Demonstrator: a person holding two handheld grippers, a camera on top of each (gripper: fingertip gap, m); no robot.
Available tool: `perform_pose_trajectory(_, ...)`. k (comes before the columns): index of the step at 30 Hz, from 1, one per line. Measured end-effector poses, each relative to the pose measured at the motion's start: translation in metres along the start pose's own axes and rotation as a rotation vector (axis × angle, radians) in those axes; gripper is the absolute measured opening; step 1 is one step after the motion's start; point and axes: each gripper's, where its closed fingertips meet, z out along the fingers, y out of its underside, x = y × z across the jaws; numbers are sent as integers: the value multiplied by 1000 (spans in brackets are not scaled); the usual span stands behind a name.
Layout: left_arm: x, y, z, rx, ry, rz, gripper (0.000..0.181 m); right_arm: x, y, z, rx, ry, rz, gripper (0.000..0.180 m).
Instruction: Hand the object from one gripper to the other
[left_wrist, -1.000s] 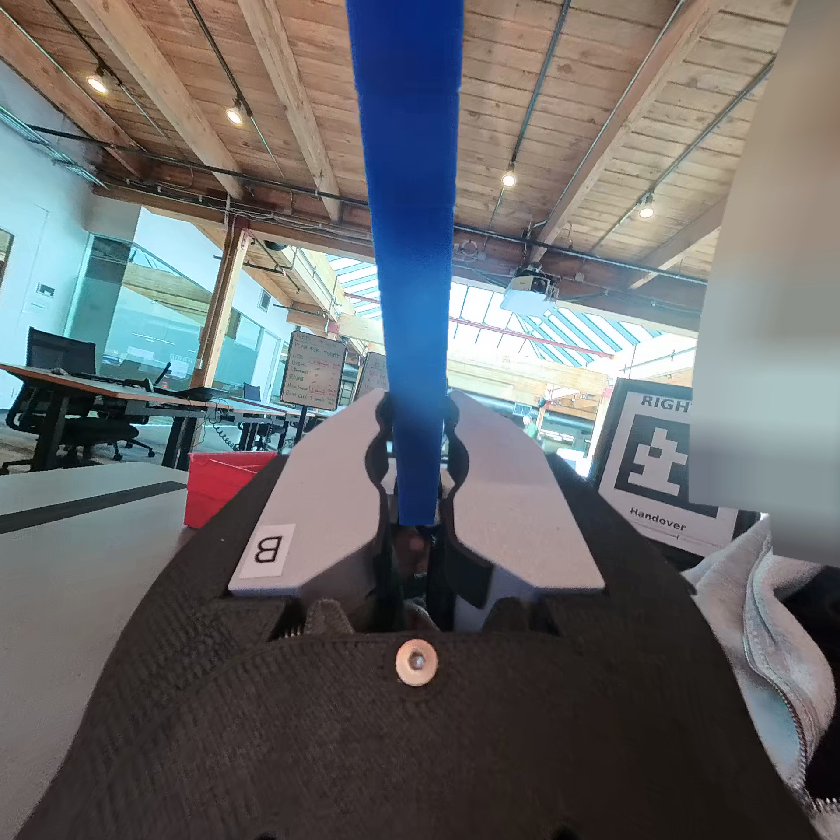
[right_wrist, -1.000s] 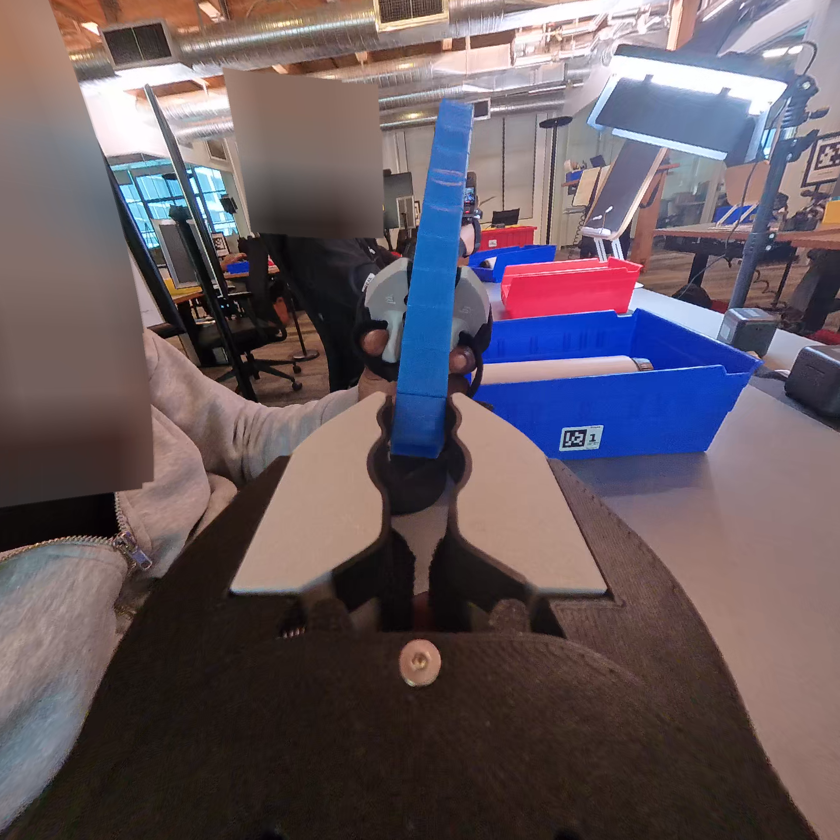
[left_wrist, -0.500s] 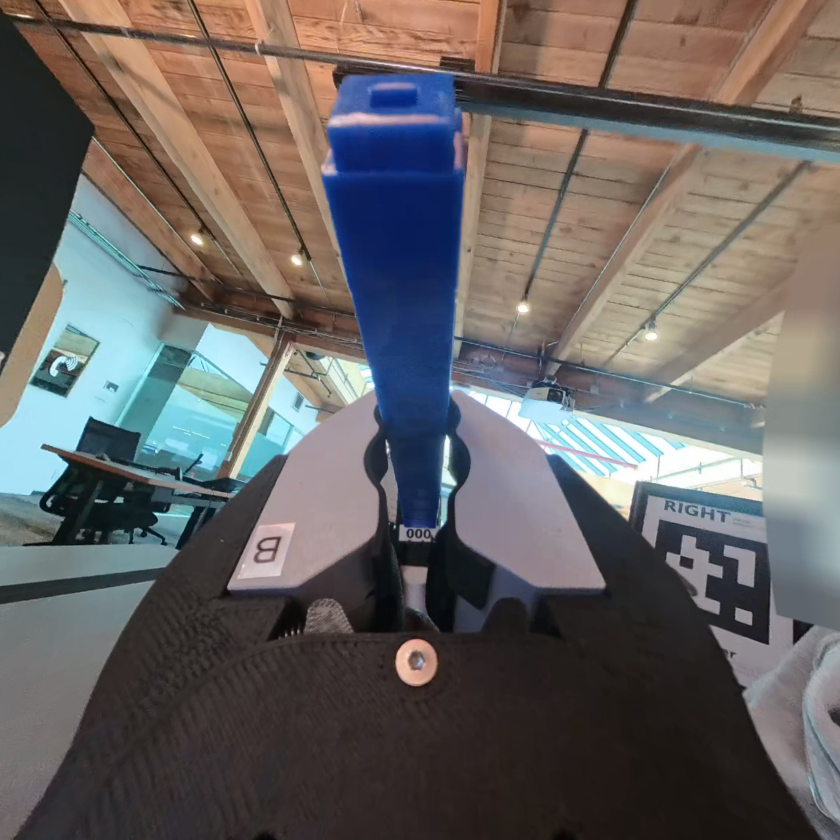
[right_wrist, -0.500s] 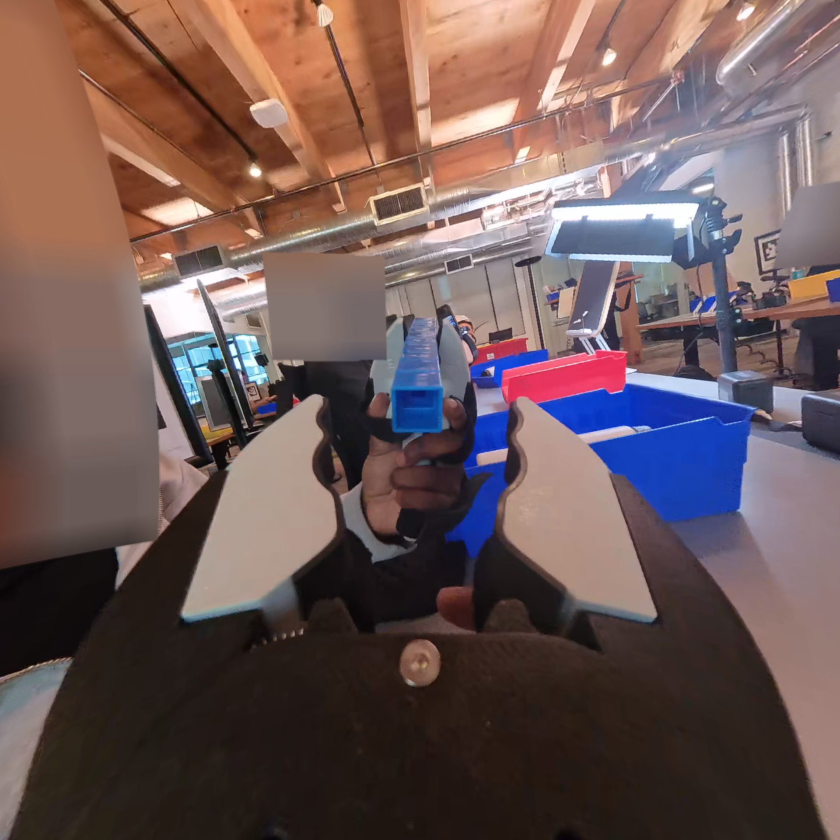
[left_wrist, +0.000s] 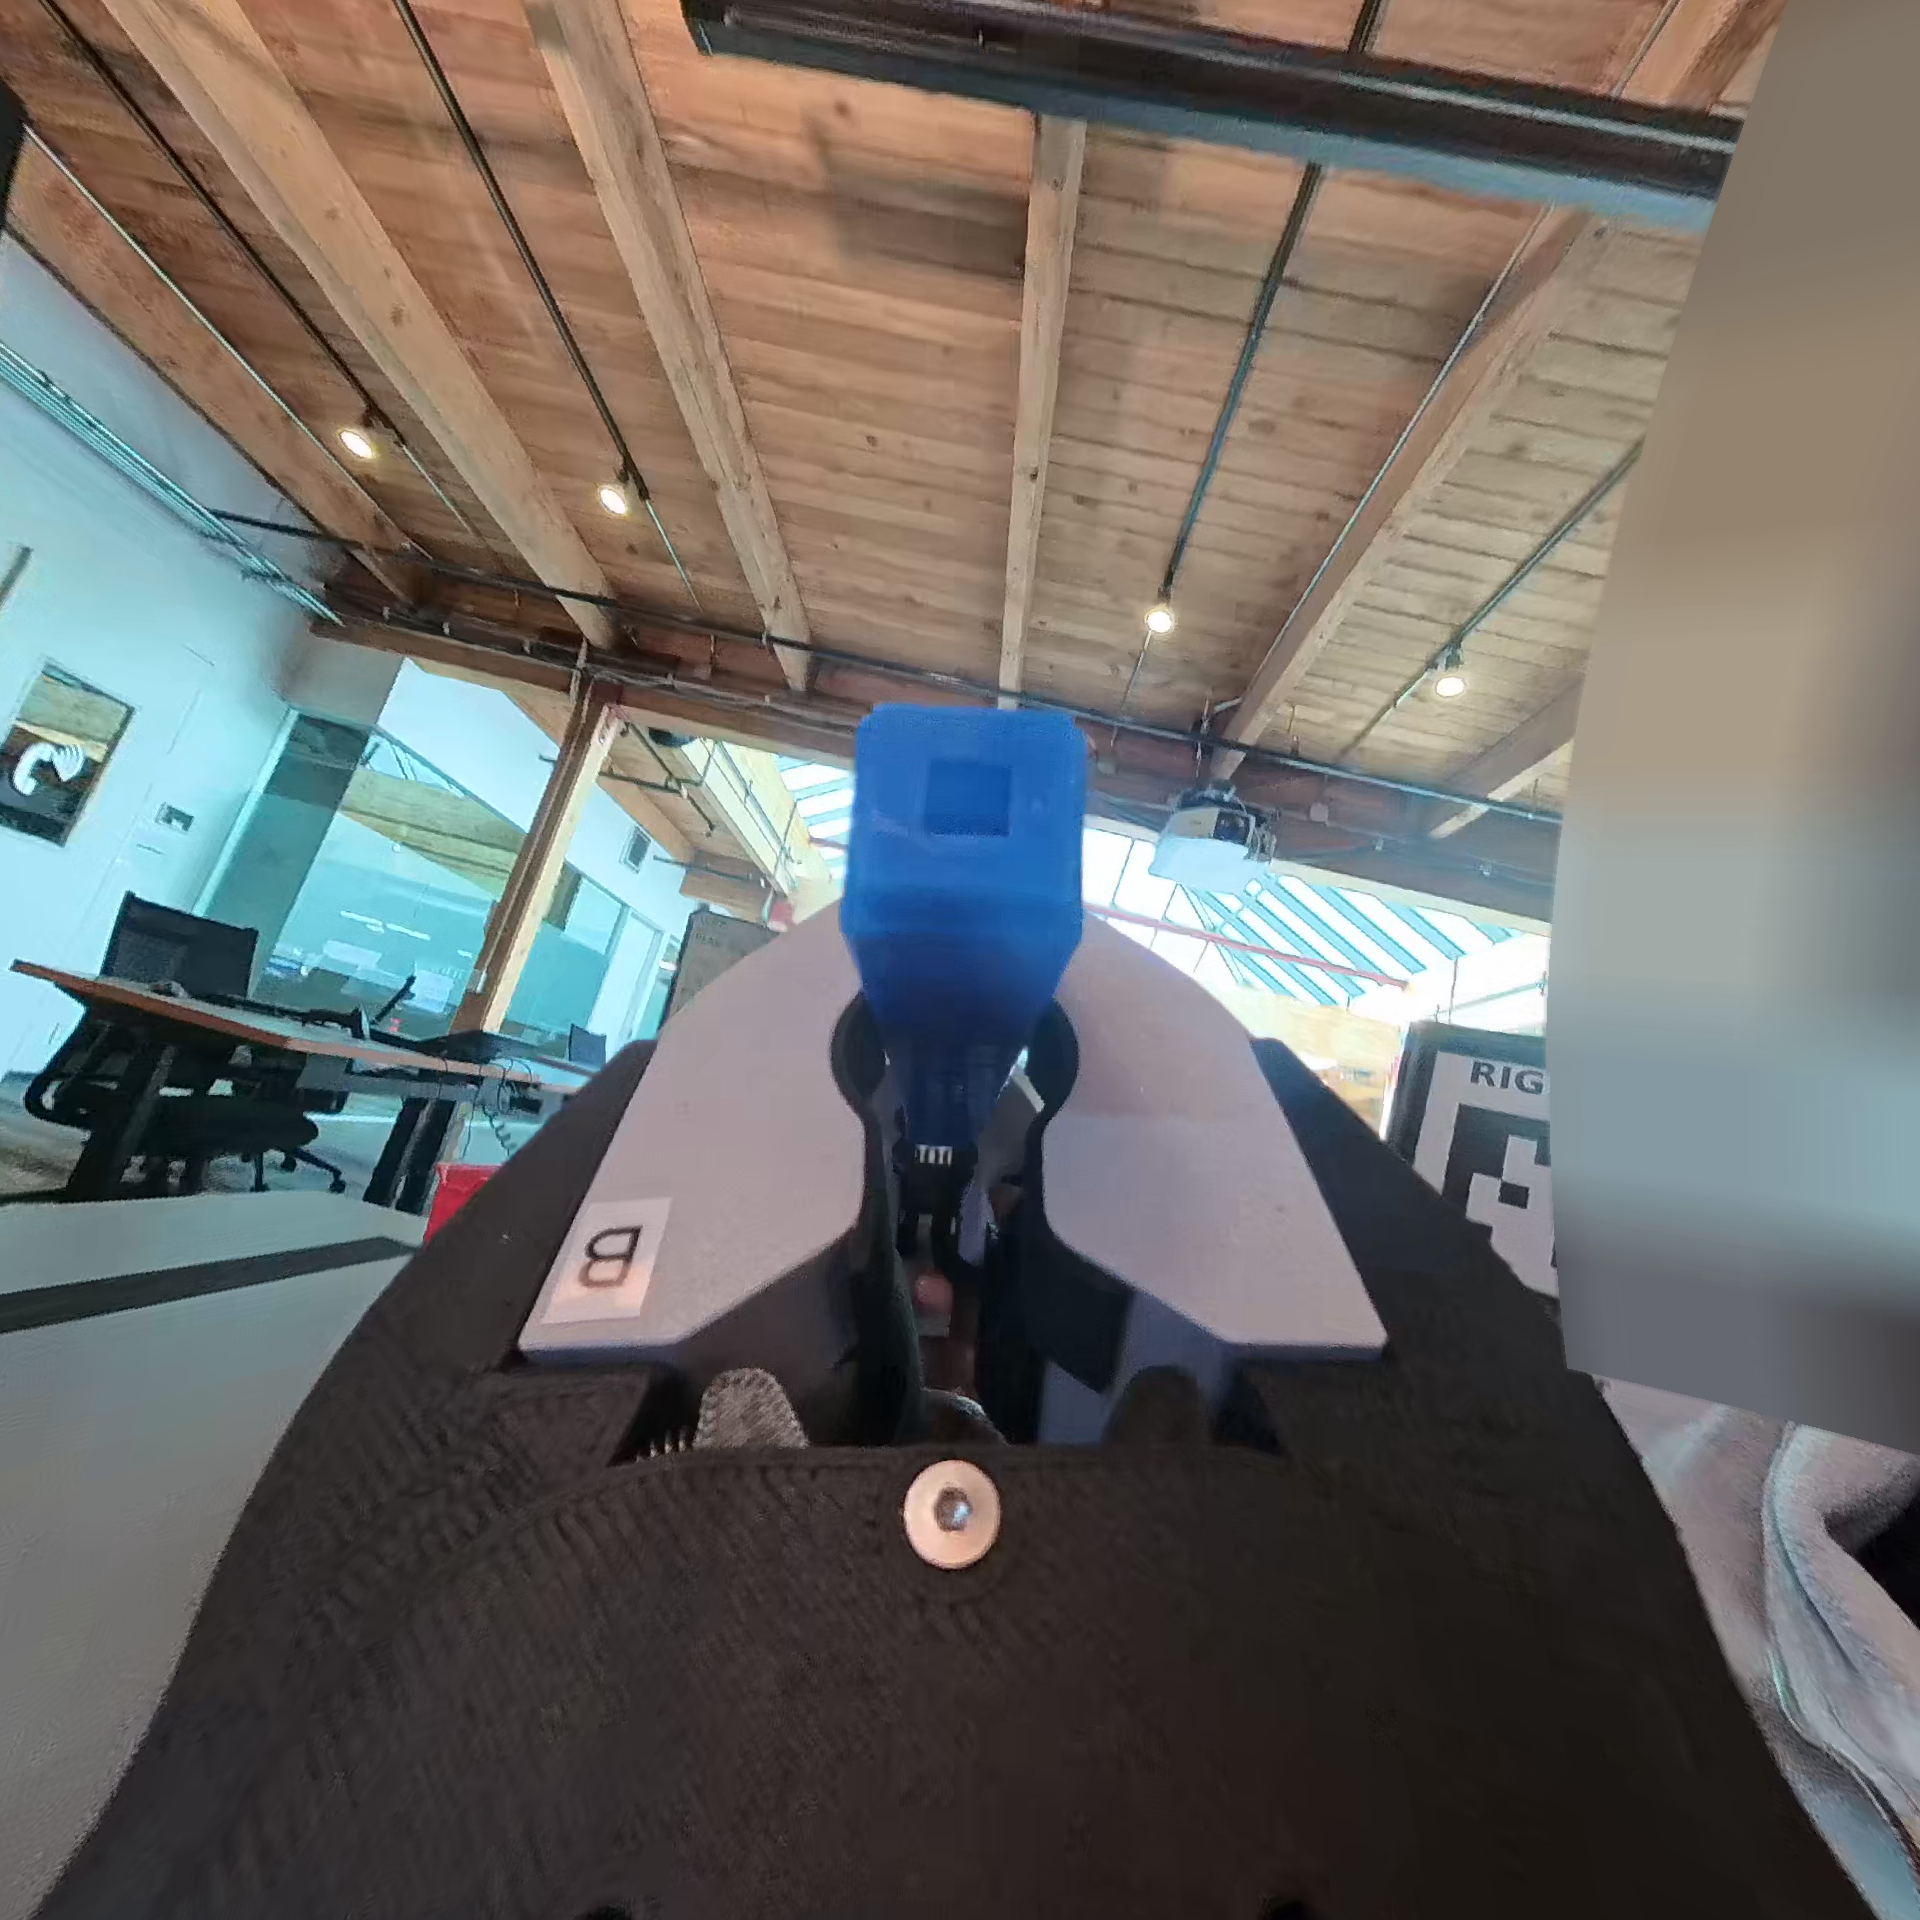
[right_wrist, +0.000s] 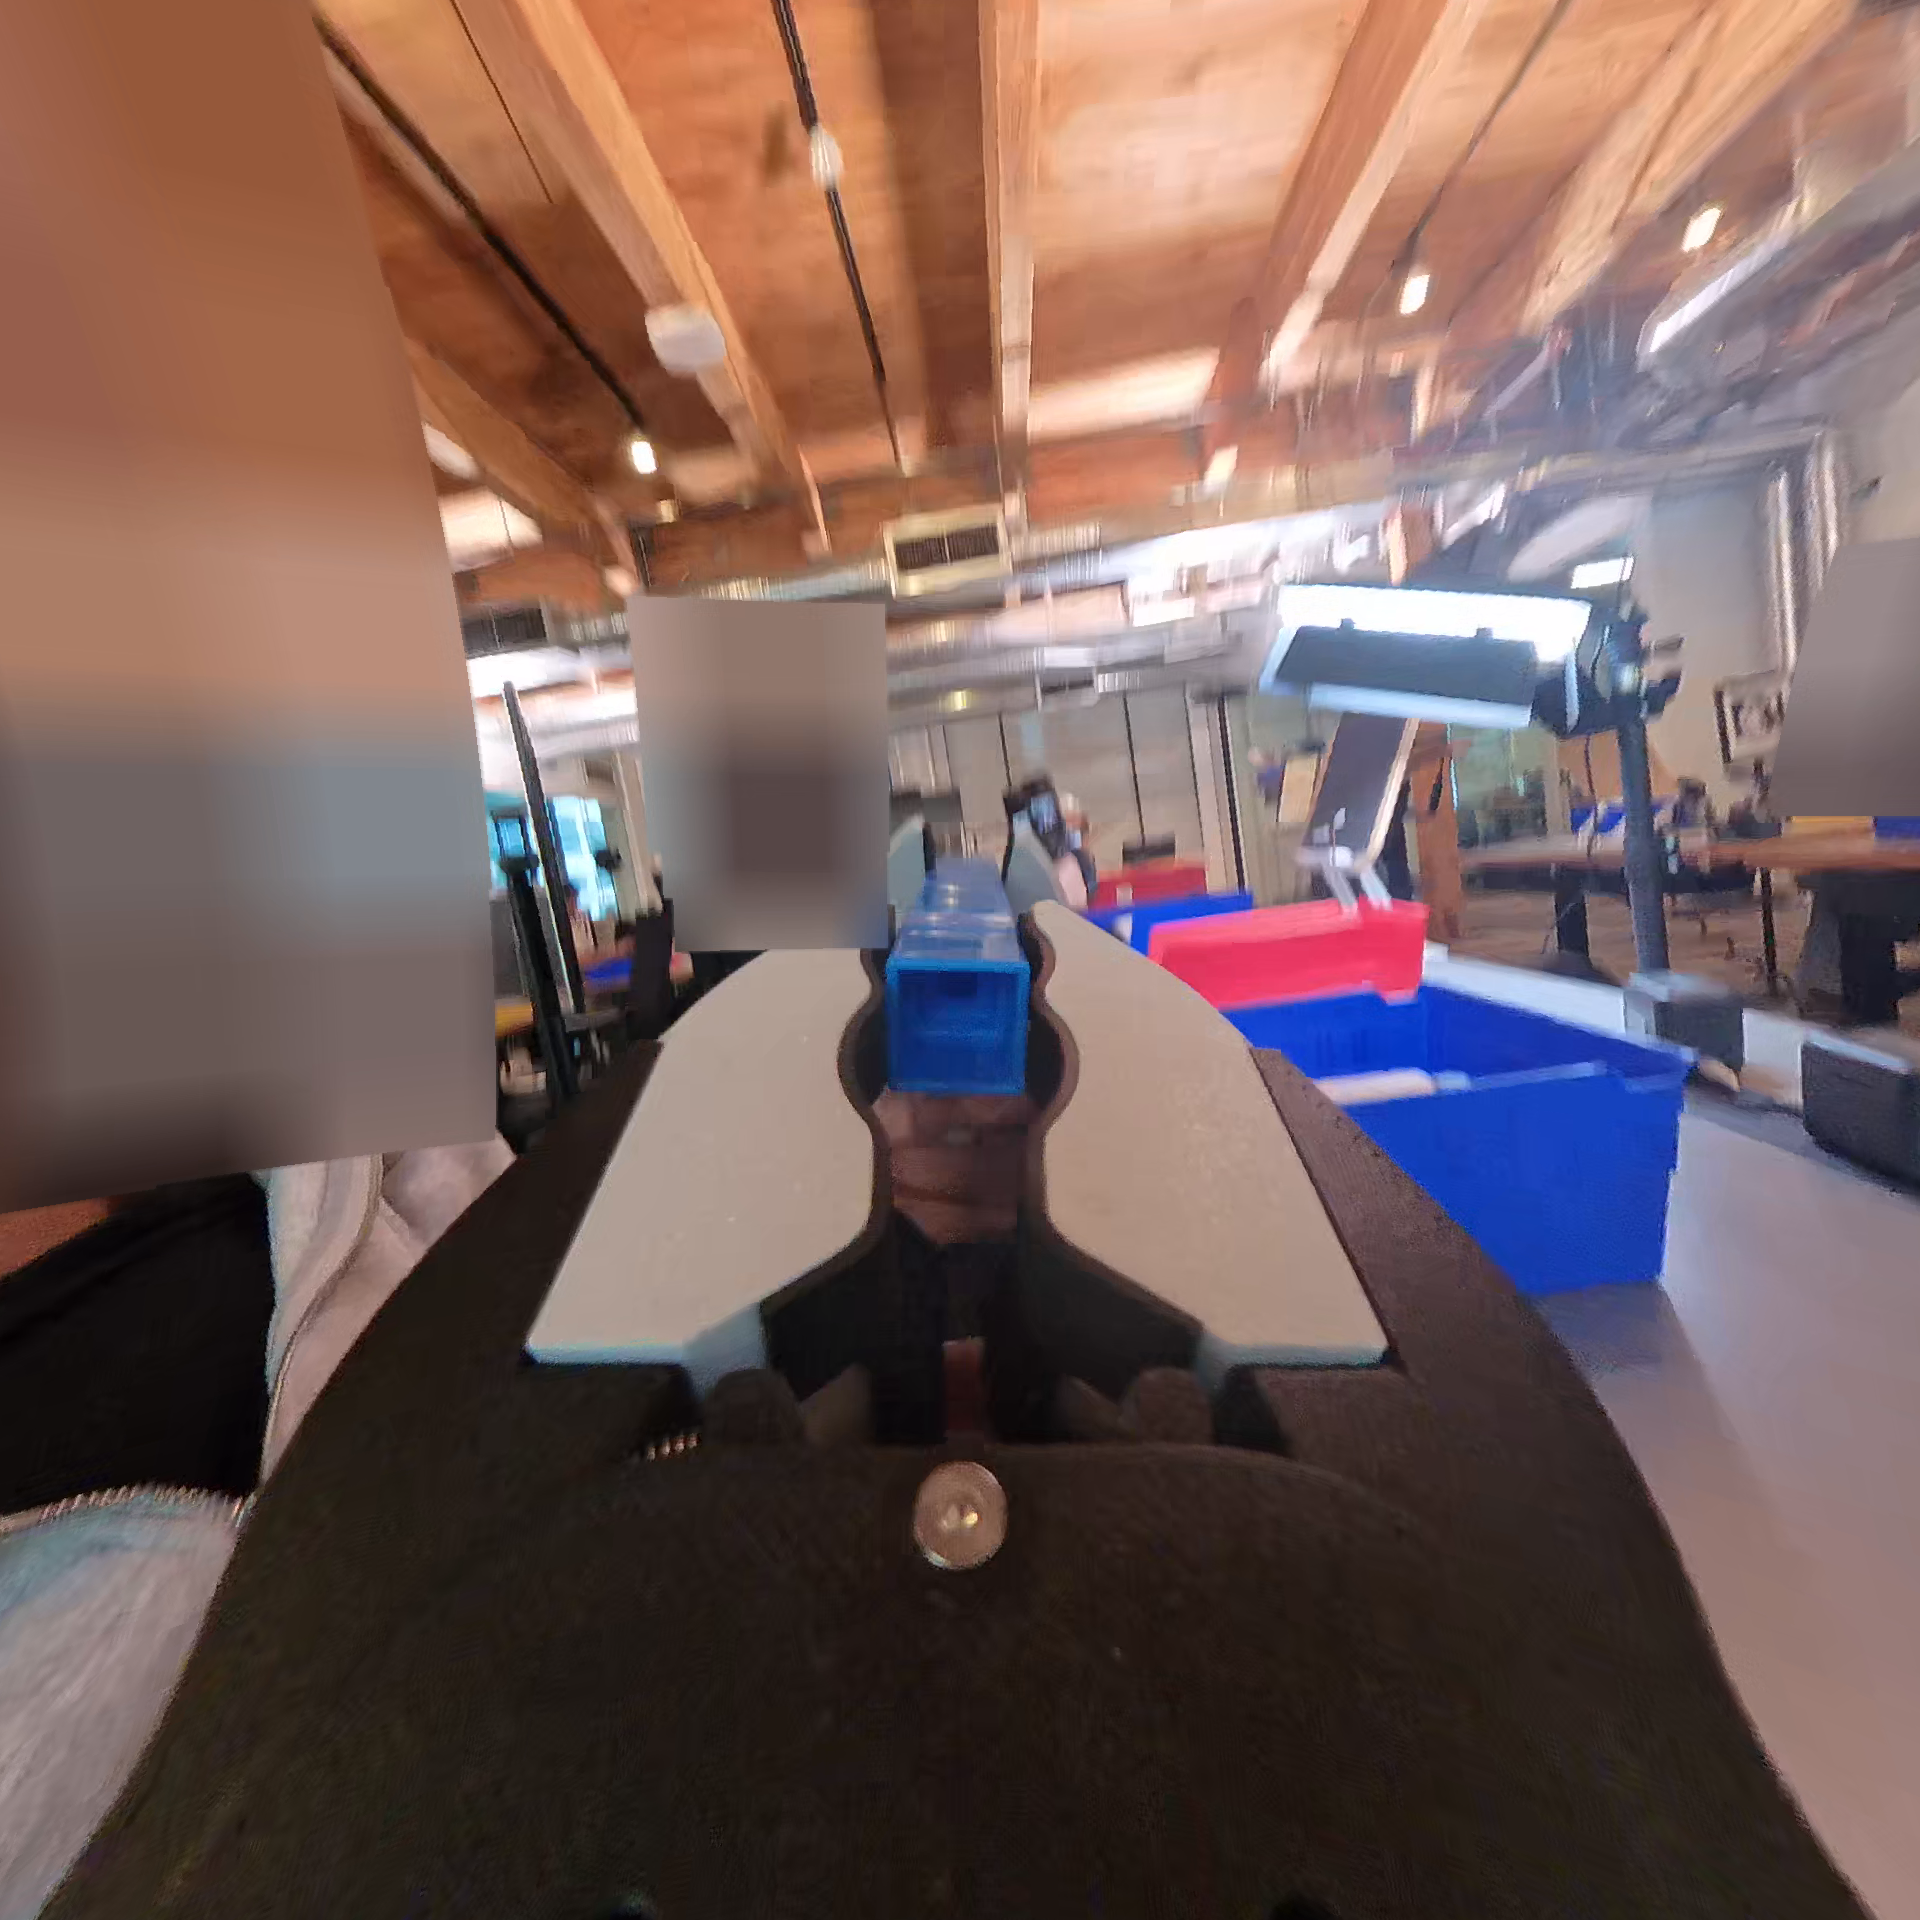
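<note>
Item: long blue square-section plastic bar (left_wrist: 961, 883), hollow-ended, clamped in my left gripper (left_wrist: 956, 1049). Its long axis runs straight along the fingers toward my right gripper (right_wrist: 956, 997), whose fingers flank the far end; whether they grip it, I cannot tell.

The bar (right_wrist: 957, 1023) sat between the fingers of the right gripper (right_wrist: 957, 997), end-on, with the left gripper (right_wrist: 1023, 868) behind it. To the right, a bin (right_wrist: 1507, 1153) stood on the worktop (right_wrist: 1766, 1403), another bin (right_wrist: 1288, 945) behind it.
</note>
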Motion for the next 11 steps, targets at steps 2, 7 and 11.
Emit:
perform_pose_trajectory(2, 1, -3, 0, 59, -2, -18, 22, -1, -14, -1, 159, 0, 2, 39)
perform_pose_trajectory(7, 2, -14, -3, 202, -9, -37, 23, 6, -5, 9, 281, 50, 18, 70)
perform_pose_trajectory(11, 4, 3, 4, 131, -10, -28, 22, -1, 8, 22, 270, 32, -7, 47)
